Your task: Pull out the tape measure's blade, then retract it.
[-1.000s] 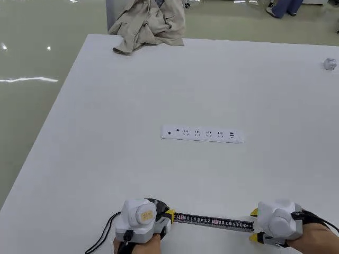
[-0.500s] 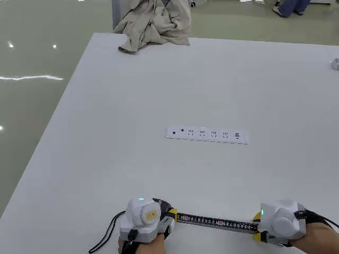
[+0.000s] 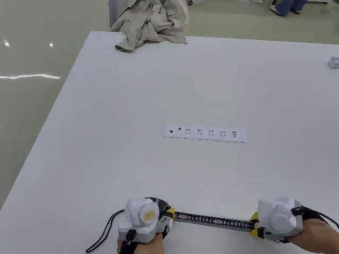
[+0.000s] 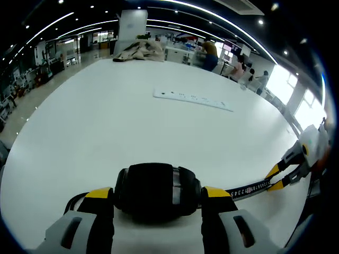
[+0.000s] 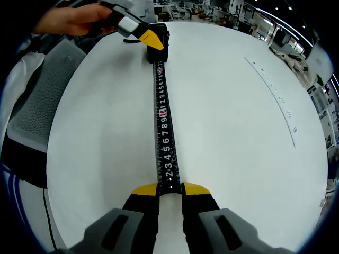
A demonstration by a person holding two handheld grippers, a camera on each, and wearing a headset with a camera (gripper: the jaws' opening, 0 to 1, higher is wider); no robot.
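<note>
L gripper [image 4: 159,197] is clamped on the black tape measure [image 4: 158,180], yellow jaw tips pressed vs. both sides of its body. Body sits on the white table [image 3: 159,79] at the near edge, left of centre in head view. R gripper [image 5: 169,191] is nearly closed, jaws pinching the free end of the blade [image 5: 163,121]. Blade is drawn out, black w/ white numerals & a red mark partway. It runs straight btwn the two grippers, low over the table along the near edge; can't tell if it touches the surface. In right gripper view the L gripper, w/ a hand behind it, sits at the blade's far end. Black cord [image 3: 103,237] loops on the table just left of L gripper. White power strip [image 3: 204,133] lies mid-table, well apart from the tape measure, roughly parallel to the blade. Beige jacket [image 3: 151,21] lies crumpled at the far edge. Small grey obj [image 3: 333,62] at far right, too small to ID.
</note>
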